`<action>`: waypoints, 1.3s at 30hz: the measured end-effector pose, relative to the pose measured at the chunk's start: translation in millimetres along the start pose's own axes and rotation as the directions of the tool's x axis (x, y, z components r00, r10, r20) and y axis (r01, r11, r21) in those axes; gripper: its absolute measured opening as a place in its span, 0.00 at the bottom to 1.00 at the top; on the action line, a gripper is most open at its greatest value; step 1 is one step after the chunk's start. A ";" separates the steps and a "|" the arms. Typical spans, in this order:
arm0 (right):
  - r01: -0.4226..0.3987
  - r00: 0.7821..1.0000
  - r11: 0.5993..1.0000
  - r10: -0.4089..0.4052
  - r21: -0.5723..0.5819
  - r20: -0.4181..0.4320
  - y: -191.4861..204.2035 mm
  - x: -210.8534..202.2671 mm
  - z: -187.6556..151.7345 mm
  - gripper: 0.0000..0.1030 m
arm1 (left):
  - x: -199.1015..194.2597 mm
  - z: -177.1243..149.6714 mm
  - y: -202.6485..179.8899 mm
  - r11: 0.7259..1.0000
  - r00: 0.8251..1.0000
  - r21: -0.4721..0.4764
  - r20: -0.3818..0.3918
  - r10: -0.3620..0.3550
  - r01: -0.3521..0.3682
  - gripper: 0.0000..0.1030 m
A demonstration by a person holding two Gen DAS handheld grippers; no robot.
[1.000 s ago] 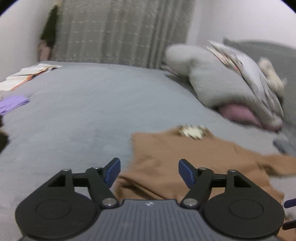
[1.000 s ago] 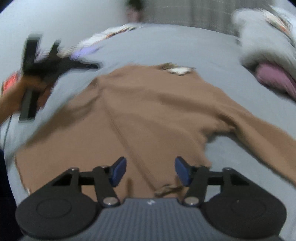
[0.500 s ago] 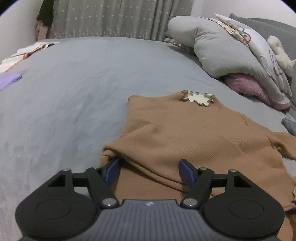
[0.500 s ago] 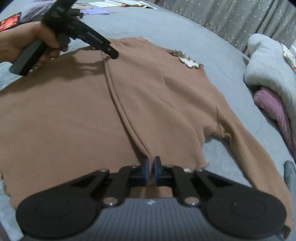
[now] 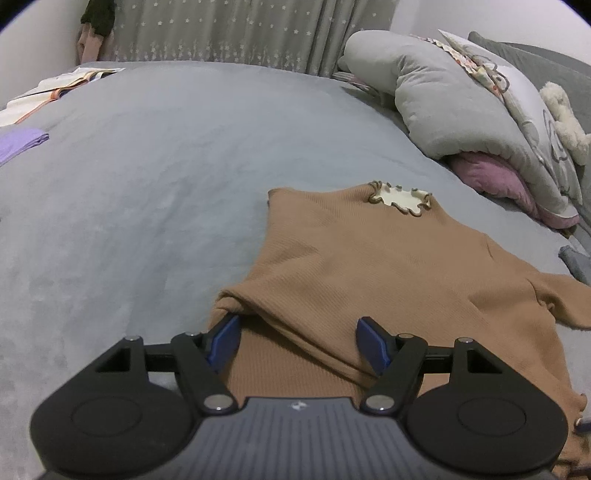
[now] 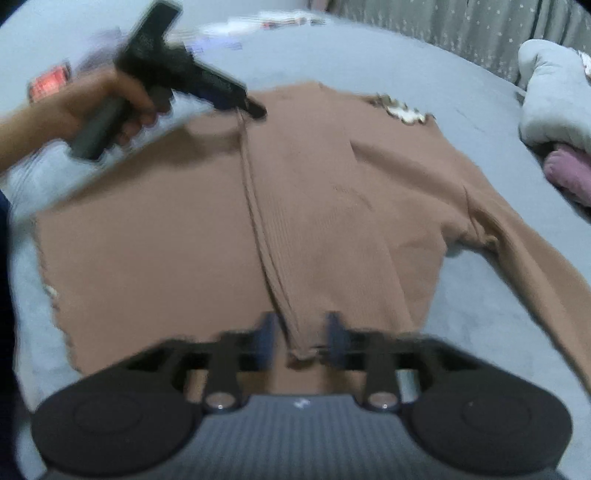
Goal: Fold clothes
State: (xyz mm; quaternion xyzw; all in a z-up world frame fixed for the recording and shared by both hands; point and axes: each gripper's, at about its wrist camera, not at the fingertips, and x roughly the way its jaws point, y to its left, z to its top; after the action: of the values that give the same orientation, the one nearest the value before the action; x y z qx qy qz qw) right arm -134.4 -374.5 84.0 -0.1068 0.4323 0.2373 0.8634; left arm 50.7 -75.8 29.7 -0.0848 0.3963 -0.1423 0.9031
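A brown knit sweater [image 5: 369, 266] with a cream frilled collar [image 5: 400, 197] lies flat on the grey bed [image 5: 166, 184]. Its left side is folded over, leaving a long ridge down the middle [image 6: 258, 221]. My left gripper [image 5: 299, 341] stands open low over the folded shoulder, its left pad [image 5: 225, 338] tucked at the fold's edge. In the right wrist view a hand holds that left gripper [image 6: 255, 110] at the ridge's far end. My right gripper [image 6: 301, 338] is blurred at the hem. Its jaws are opening, and the ridge lies loose between them.
Grey pillows [image 5: 443, 103] over a pink cushion [image 5: 495, 177] and a plush toy [image 5: 565, 114] sit at the right. A purple cloth [image 5: 18, 142] and papers [image 5: 55, 88] lie far left. A curtain [image 5: 240, 33] hangs behind the bed. The sweater's right sleeve [image 6: 535, 266] stretches out rightward.
My right gripper, shut on the ridge at the hem half a second ago, now has its jaws apart. The left gripper came down onto the folded shoulder and has stayed open.
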 end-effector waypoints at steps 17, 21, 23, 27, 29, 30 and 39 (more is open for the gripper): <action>0.061 0.838 0.235 -0.540 0.970 0.078 -195.7 -53.9 -87.1 0.78 | -0.5 5.5 46.1 0.972 0.996 -0.220 0.000 -0.089 0.087 0.47; 0.021 0.770 0.088 -0.636 0.996 0.040 -216.8 -68.3 -115.7 0.78 | -12.1 4.1 30.9 0.980 0.998 -0.188 0.000 -0.061 0.060 0.55; -0.004 0.751 0.049 -0.659 0.999 0.035 -229.2 -69.4 -129.2 0.79 | -20.1 3.1 17.9 0.991 0.999 -0.130 0.012 -0.034 0.036 0.58; -0.010 0.714 0.053 -0.699 0.999 0.045 -255.0 -56.1 -153.2 0.79 | -30.4 -1.9 -1.2 1.000 0.999 -0.019 0.048 0.009 -0.008 0.65; 0.003 0.706 0.080 -0.706 0.997 0.054 -261.1 -53.2 -154.7 0.78 | -28.9 -4.3 -3.4 0.999 0.999 0.004 0.040 0.033 -0.034 0.66; 0.013 0.707 0.088 -0.705 0.996 0.053 -260.9 -54.3 -153.9 0.73 | -26.8 -4.1 -0.7 0.999 0.999 -0.009 0.029 0.038 -0.038 0.66; 0.052 0.648 0.136 -0.758 0.989 0.070 -257.1 -64.1 -118.4 0.06 | -23.7 -4.0 8.5 0.998 0.999 -0.056 0.017 0.034 -0.033 0.66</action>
State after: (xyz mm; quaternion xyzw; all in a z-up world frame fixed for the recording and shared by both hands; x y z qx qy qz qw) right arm -120.6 -663.3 58.3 0.3789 0.1480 -0.3114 0.8588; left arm 34.1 -60.3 41.1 -0.1046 0.3931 -0.1151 0.9062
